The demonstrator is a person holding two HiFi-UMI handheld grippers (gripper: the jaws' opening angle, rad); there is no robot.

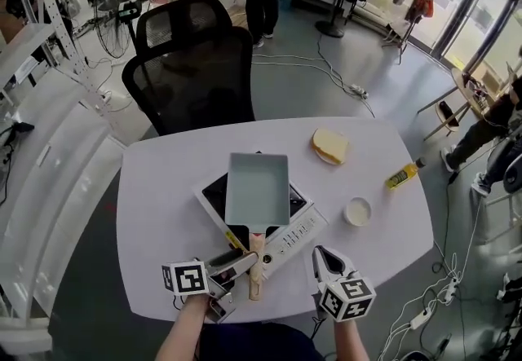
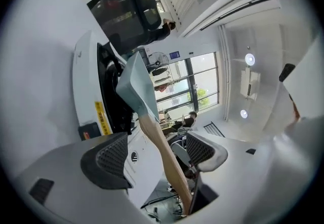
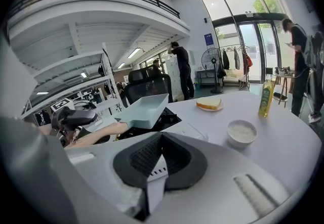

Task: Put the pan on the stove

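The pale blue rectangular pan (image 1: 258, 188) sits on the white portable stove (image 1: 298, 227) in the middle of the table. Its wooden handle (image 1: 256, 266) points toward me. My left gripper (image 1: 238, 279) is open at the handle. In the left gripper view the handle (image 2: 162, 147) runs between the two pads (image 2: 109, 160) with a gap on each side, and the pan (image 2: 135, 86) lies beyond it. My right gripper (image 1: 324, 257) hovers near the table's front edge, right of the handle. It is shut with nothing in it (image 3: 159, 160), and its view shows the pan (image 3: 144, 109) ahead to the left.
On the white table lie a slice of bread on a plate (image 1: 329, 145), a small white bowl (image 1: 357, 211) and a yellow bottle (image 1: 403, 177), all right of the stove. A black office chair (image 1: 192, 82) stands behind the table. People stand farther back.
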